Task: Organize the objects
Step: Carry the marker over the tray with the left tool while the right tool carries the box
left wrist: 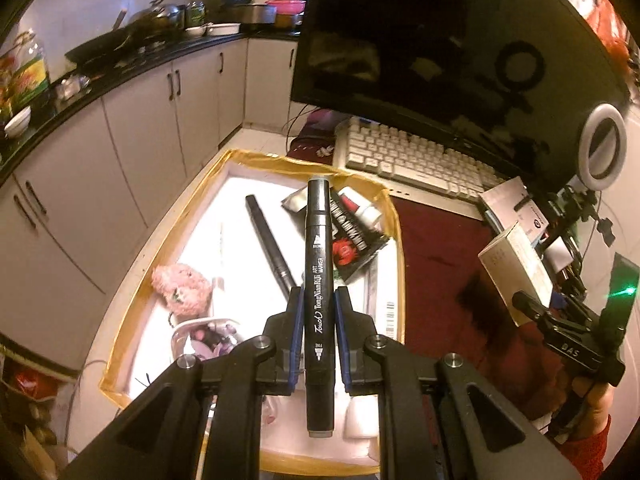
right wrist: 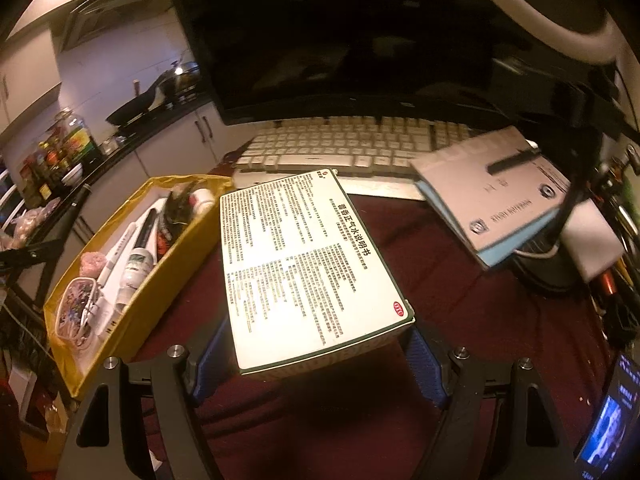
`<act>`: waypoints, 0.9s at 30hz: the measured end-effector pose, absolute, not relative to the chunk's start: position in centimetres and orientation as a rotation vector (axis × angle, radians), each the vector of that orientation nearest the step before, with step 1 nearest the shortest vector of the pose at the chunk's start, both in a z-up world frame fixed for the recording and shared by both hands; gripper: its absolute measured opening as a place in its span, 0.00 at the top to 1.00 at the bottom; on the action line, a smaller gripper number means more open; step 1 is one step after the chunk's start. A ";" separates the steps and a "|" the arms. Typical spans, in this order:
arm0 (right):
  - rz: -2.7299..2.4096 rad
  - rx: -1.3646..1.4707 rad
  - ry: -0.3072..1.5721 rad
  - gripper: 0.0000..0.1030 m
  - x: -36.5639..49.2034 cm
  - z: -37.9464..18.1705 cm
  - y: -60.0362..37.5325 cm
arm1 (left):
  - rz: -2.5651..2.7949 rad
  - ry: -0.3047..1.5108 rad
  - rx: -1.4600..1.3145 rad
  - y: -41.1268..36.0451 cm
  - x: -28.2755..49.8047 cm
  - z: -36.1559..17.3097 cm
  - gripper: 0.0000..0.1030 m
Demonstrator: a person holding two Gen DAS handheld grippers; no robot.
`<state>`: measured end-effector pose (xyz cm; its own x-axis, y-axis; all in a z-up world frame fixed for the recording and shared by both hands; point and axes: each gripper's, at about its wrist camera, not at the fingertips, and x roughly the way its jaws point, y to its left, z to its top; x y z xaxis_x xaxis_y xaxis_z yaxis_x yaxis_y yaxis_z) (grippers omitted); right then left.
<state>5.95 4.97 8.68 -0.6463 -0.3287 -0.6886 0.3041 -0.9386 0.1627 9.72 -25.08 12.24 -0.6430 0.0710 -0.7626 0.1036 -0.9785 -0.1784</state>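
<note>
Left gripper (left wrist: 319, 312) fingers clamp a black art marker (left wrist: 319, 280) above the yellow-edged box (left wrist: 200, 184); right gripper (right wrist: 320, 344) grasps a medicine box (right wrist: 308, 264).

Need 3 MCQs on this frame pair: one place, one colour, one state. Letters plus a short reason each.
1. Where is the yellow-rimmed box relative to the medicine box?
A. camera-left B. camera-right C. underneath
2. Colour of the keyboard keys?
A. black B. white C. red
3. What is the left hand-held gripper doing?
A. open, empty B. shut on a black marker C. shut on a pouch

Answers:
1 A, right wrist view shows it to the left.
2 B, keycaps are pale white.
3 B, its pads clamp the marker's barrel.
</note>
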 end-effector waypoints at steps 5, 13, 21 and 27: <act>-2.534 1.059 0.011 0.20 5.9 9.4 2.9 | -2.777 0.341 1.334 -26.2 9.3 11.2 0.86; -2.487 1.030 0.111 0.20 5.8 10.6 -0.4 | -2.713 0.442 1.396 -28.3 6.2 9.2 0.86; -2.445 1.018 0.216 0.20 5.2 11.0 -2.9 | -2.687 0.451 1.402 -28.9 4.3 8.4 0.86; -2.423 0.971 0.312 0.20 4.0 12.1 -5.3 | -2.613 0.476 1.429 -30.3 2.9 6.8 0.86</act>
<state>4.00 -5.26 12.08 -0.6160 -0.3699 -0.6955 0.5339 -0.8452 -0.0234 2.92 -30.30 6.78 -0.5450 0.0405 -0.8374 0.2572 -0.9426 -0.2129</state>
